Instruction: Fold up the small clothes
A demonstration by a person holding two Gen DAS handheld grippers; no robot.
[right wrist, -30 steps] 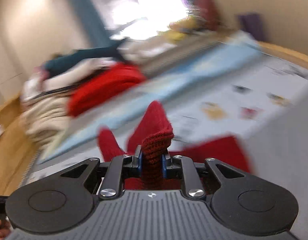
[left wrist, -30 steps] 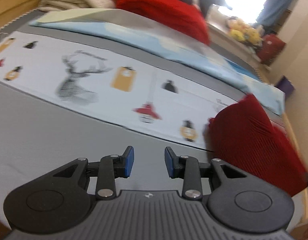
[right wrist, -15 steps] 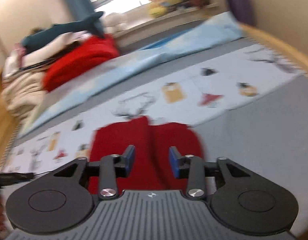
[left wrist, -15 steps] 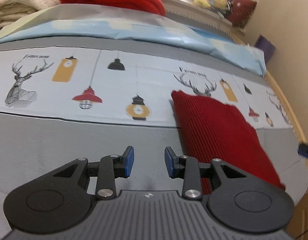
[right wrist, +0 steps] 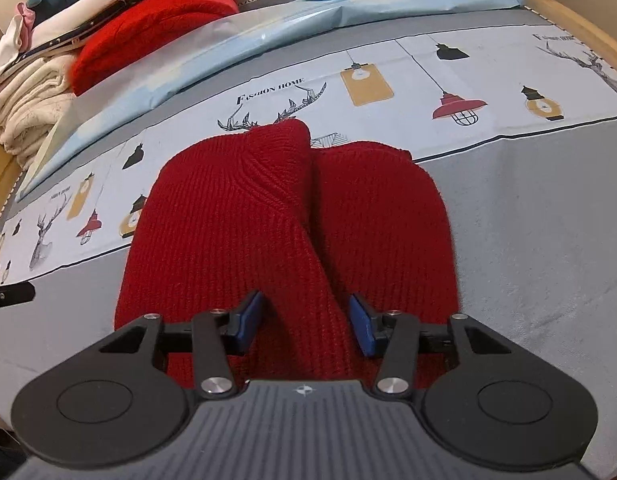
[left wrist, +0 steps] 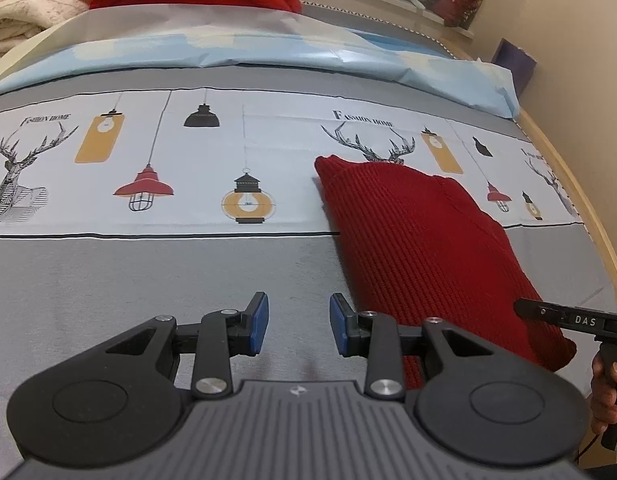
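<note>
A red knitted garment (right wrist: 292,216) lies flat on the bed, folded so that one flap overlaps the other down the middle. It also shows in the left wrist view (left wrist: 428,248), to the right. My right gripper (right wrist: 304,324) is open and empty, hovering just above the garment's near edge. My left gripper (left wrist: 298,324) is open and empty over the grey sheet, left of the garment. Part of the right gripper's tool (left wrist: 572,320) and the hand holding it show at the right edge of the left wrist view.
The bed has a grey sheet (left wrist: 108,280) with a band printed with lamps and deer (left wrist: 188,160). A light blue cover (left wrist: 268,48), a bright red blanket (right wrist: 148,28) and stacked cream towels (right wrist: 24,104) lie at the far side. A wooden bed frame (left wrist: 580,184) runs along the right.
My right gripper let go of the red garment, which dropped flat onto the bed, and its jaws opened. My left gripper swung right so the garment came into fuller view.
</note>
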